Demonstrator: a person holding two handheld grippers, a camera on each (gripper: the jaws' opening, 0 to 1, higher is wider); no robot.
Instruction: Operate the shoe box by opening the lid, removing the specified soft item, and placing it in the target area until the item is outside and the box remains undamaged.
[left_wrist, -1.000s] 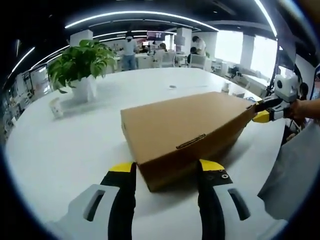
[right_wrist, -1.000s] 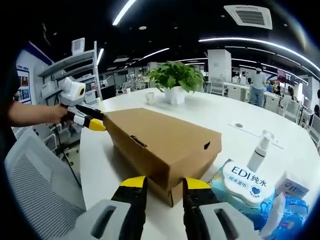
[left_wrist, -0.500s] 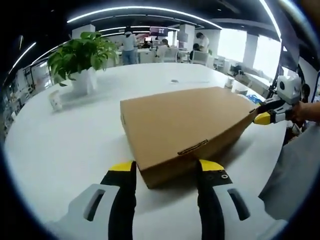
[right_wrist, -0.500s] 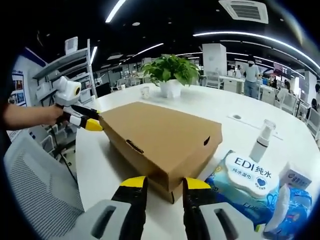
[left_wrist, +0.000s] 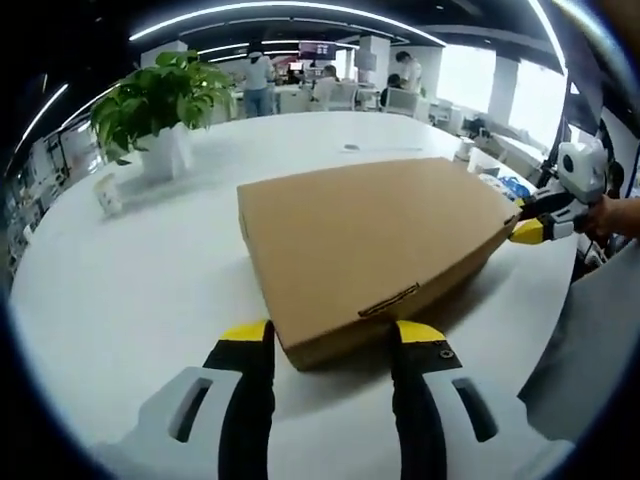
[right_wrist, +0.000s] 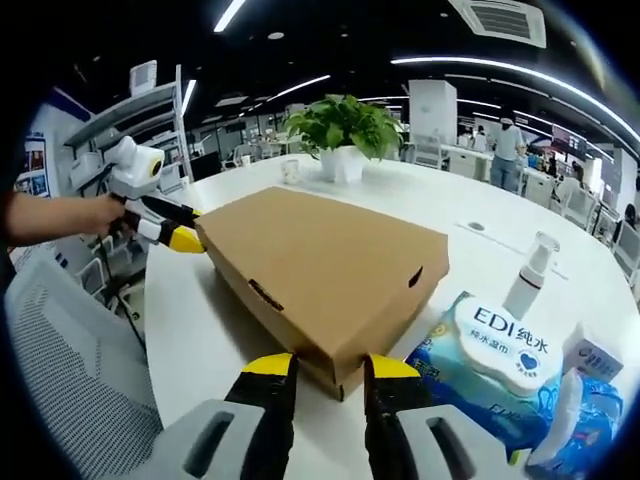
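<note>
A flat brown cardboard shoe box (left_wrist: 370, 230) lies on the white table (left_wrist: 130, 290), its lid down over it. In the left gripper view one corner of the lid sits between my left gripper's (left_wrist: 332, 345) yellow-tipped jaws, which press on it from both sides. At the opposite corner, my right gripper (left_wrist: 528, 230) touches the lid, held by a hand. In the right gripper view the box (right_wrist: 320, 260) runs away from me. Its near corner is pinched between my right gripper's (right_wrist: 330, 368) jaws, and my left gripper (right_wrist: 180, 238) holds the far corner. The box's contents are hidden.
A pack of wet wipes (right_wrist: 510, 350), a spray bottle (right_wrist: 528, 280) and a small carton (right_wrist: 595, 355) lie right of the box. A potted plant (left_wrist: 160, 110) and a small cup (left_wrist: 105, 195) stand at the back. A mesh chair (right_wrist: 60, 380) is beside the table.
Both views have risen and now look down more on the lid's top. The lid's side face looks narrower. Both grippers stay at their corners.
</note>
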